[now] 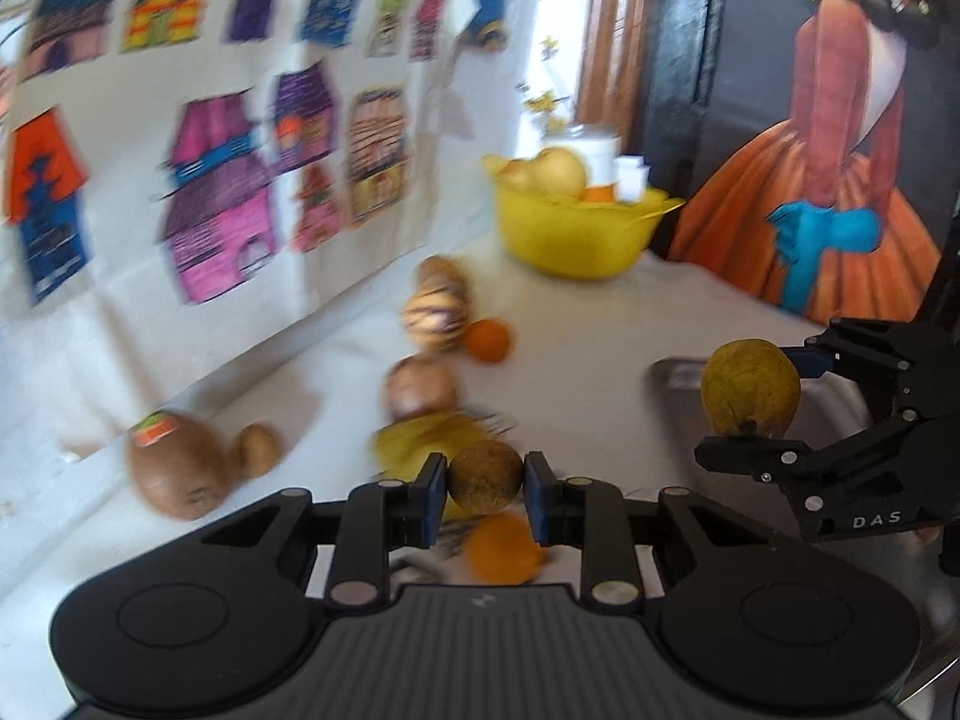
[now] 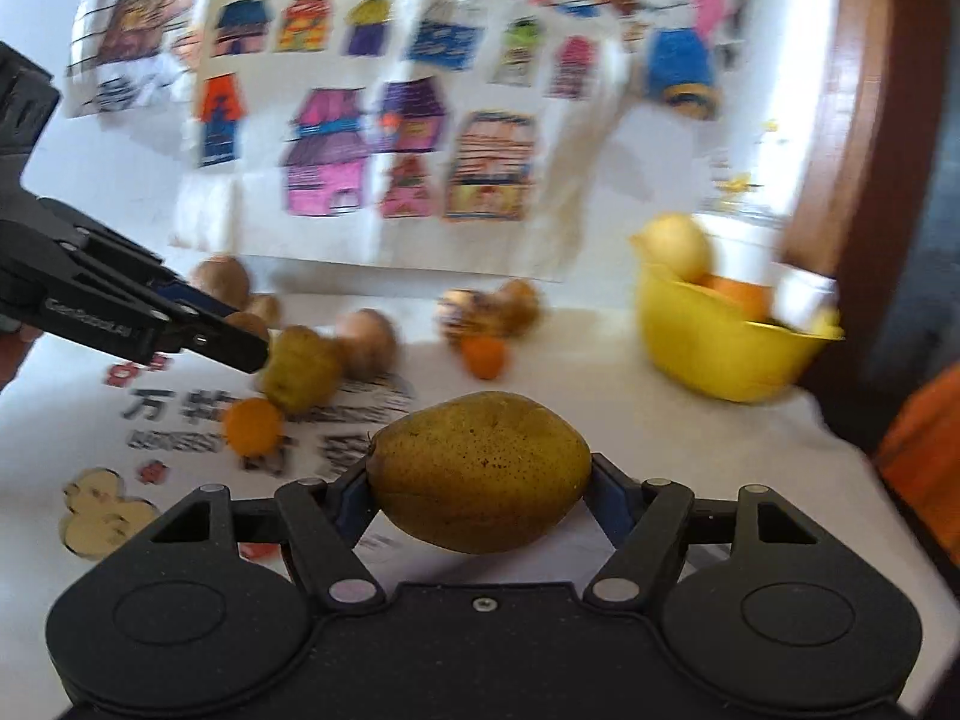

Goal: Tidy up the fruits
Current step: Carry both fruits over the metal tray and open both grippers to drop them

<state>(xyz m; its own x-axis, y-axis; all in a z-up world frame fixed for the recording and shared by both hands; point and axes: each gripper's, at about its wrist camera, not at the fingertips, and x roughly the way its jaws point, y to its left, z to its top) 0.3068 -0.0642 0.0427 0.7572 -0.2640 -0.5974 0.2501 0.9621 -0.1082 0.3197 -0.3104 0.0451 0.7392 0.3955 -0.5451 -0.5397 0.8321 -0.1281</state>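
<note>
My left gripper (image 1: pixel 486 480) is shut on a small round brown fruit (image 1: pixel 486 476), held just above the table. My right gripper (image 2: pixel 480 480) is shut on a speckled yellow-green pear (image 2: pixel 480 471), gripped end to end and lifted off the cloth. The left wrist view shows that pear (image 1: pixel 750 389) at the right, between the right gripper's black fingers (image 1: pixel 744 455). A yellow bowl (image 1: pixel 570 228) with pale fruit and an orange stands at the back; in the right wrist view the bowl (image 2: pixel 720 354) is far right. The left gripper (image 2: pixel 243 327) enters there from the left.
Loose fruit lies on the white printed cloth: a brown stickered fruit (image 1: pixel 180 468), a striped one (image 1: pixel 435 312), oranges (image 1: pixel 489 339) (image 2: pixel 252 425), another green pear (image 2: pixel 297 369). Colourful paper drawings hang behind. A metal tray (image 1: pixel 678 372) sits right; a painted panel (image 1: pixel 828 180) stands beyond.
</note>
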